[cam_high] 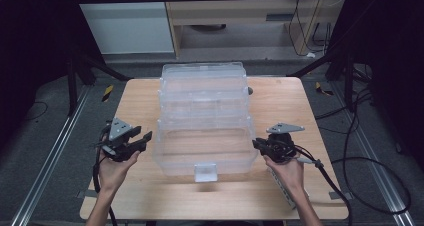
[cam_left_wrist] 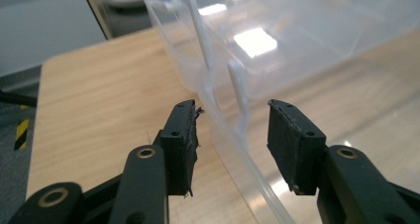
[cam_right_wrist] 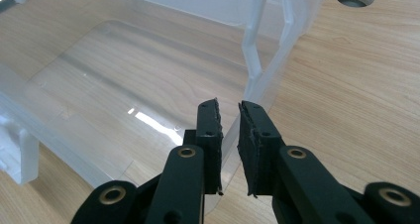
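The work in hand looks like handling the clear plastic tiered organiser box [cam_high: 204, 121], which stands open in the middle of the wooden bench [cam_high: 280, 101] with its trays stepped back toward the far side and its front latch [cam_high: 205, 171] facing the person.

The right tool [cam_high: 261, 145] sits at the box's right side; in the right gripper view its jaws are closed thin on the rim of the bottom tray's side wall [cam_right_wrist: 225, 149], so it is pinching that wall. The hinge arms [cam_right_wrist: 270, 40] rise just beyond its tips.

The left tool [cam_high: 142, 138] is at the box's left side with its jaws apart. In the left gripper view the bottom tray's left wall [cam_left_wrist: 237, 149] runs between the two pads [cam_left_wrist: 181, 135], but neither presses on it, so nothing is held there.

To do this step well, I judge the left tool should settle its jaws squarely astride the rim, clear of the left hinge arms [cam_left_wrist: 218, 65], then close gently and evenly. Thin clear plastic flexes and slips, so a shallow or skewed bite could slide off. The right tool should keep the box steady meanwhile, so the stack does not shift on the bench
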`<state>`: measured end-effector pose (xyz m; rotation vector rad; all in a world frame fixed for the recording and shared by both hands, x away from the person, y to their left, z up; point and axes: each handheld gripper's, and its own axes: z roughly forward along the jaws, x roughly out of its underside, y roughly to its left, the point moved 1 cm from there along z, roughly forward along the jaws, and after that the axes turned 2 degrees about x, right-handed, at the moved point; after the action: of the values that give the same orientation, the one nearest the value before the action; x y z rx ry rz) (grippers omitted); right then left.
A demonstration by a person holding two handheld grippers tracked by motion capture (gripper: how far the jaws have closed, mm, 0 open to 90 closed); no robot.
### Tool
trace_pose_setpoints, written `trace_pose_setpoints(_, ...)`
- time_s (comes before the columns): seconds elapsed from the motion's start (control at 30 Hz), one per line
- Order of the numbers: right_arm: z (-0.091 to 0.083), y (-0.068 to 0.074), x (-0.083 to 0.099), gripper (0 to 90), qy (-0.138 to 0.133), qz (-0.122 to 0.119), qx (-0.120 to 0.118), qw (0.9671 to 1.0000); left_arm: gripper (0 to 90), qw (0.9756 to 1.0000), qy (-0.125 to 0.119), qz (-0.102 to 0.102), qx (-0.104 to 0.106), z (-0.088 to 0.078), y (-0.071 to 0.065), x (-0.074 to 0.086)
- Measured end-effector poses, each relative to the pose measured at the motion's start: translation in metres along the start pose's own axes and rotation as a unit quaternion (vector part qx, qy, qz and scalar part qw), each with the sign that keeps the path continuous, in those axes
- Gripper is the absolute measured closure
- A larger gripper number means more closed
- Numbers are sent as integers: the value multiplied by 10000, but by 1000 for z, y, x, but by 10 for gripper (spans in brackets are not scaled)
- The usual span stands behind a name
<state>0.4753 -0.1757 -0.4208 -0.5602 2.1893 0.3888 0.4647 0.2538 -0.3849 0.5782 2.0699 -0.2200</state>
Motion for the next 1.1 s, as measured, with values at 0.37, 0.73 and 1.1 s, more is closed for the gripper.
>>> trace_pose_setpoints(0.37,0,1,0,795,-7,12,18,10000,523,9992,334,216,-97,6,-9,12)
trace_pose_setpoints(0.73,0,1,1,796,-16,12,35,10000,586,9978,597,278,-28,20,-12,20)
trace_pose_setpoints(1.1,0,2,1,796,-15,20,44,10000,683,9962,781,369,72,29,-19,23)
